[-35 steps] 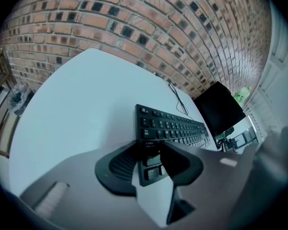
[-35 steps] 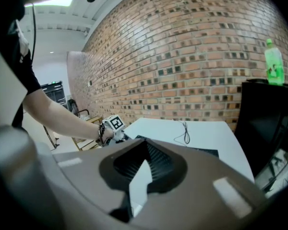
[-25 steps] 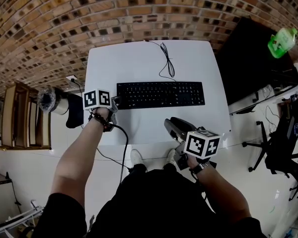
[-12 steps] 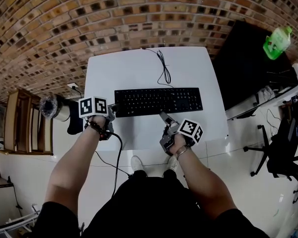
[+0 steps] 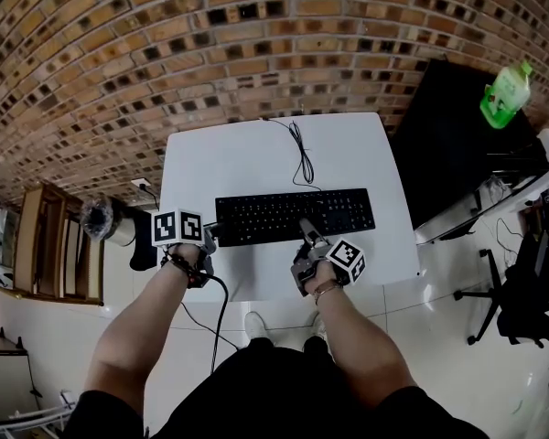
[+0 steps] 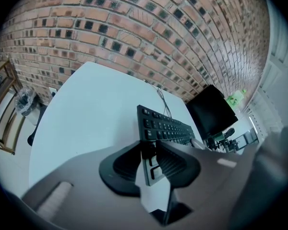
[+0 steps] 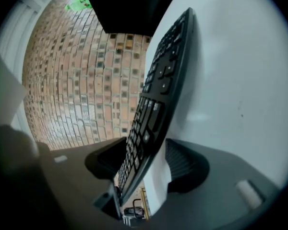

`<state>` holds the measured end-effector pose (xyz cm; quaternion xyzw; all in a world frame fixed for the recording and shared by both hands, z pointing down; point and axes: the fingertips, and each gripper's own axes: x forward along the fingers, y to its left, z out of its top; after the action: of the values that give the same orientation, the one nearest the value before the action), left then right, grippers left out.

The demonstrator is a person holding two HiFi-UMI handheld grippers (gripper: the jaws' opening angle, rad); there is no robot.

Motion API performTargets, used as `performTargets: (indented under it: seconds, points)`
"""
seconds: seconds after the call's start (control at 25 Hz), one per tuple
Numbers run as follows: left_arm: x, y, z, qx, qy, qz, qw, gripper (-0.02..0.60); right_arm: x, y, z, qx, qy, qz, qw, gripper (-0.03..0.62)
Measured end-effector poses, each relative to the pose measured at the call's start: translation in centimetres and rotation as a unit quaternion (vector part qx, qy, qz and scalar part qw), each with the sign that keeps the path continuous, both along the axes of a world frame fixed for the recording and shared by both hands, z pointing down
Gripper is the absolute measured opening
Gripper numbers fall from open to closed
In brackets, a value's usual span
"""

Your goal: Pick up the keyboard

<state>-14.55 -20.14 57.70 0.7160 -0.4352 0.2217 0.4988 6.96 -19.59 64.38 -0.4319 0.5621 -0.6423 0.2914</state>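
Black keyboard (image 5: 284, 216), white table (image 5: 229, 158), red-brown brick-patterned wall (image 5: 210, 44).

The right gripper (image 5: 306, 233), which hung off the near right corner of the table (image 5: 256, 154) a second ago, now sits at the front edge of the keyboard (image 5: 293, 216). It has rolled onto its side, so in its own view the table now runs up the right instead of lying level. Its jaws have opened wide, and the keyboard's front edge now stands between them. The pads seem not to press on it, though the angle makes this hard to judge.
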Motion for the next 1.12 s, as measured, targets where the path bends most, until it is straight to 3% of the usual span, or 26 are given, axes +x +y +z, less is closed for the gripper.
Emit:
performTargets:
  seconds: [0.16, 0.32, 0.48, 0.68, 0.84, 1.12]
  points:
    - [0.3, 0.2, 0.1, -0.001, -0.001, -0.002, 1.0, 0.109, 0.3, -1.0, -0.5, 0.014, -0.004, 0.003, 1.0, 0.255]
    - [0.5, 0.1, -0.2, 0.004, 0.003, -0.006, 1.0, 0.109, 0.6, -1.1, -0.4, 0.008, 0.007, 0.005, 1.0, 0.159]
    - [0.7, 0.2, -0.1, 0.002, 0.017, -0.016, 0.9997, 0.116, 1.2, -1.2, -1.1, 0.015, 0.005, 0.013, 1.0, 0.107]
    - [1.5, 0.7, -0.3, 0.003, 0.052, -0.028, 0.9983, 0.121, 2.2, -1.0, -2.2, 0.025, -0.009, 0.027, 0.999, 0.09]
    - [2.0, 1.2, -1.0, 0.011, 0.085, -0.033, 0.9958, 0.121, 3.0, -1.2, -5.1, 0.06, -0.029, 0.032, 0.997, 0.073]
    - [3.6, 2.7, -4.8, 0.05, 0.173, -0.034, 0.983, 0.121, 4.4, -0.4, -12.5, 0.135, -0.028, 0.02, 0.99, 0.064]
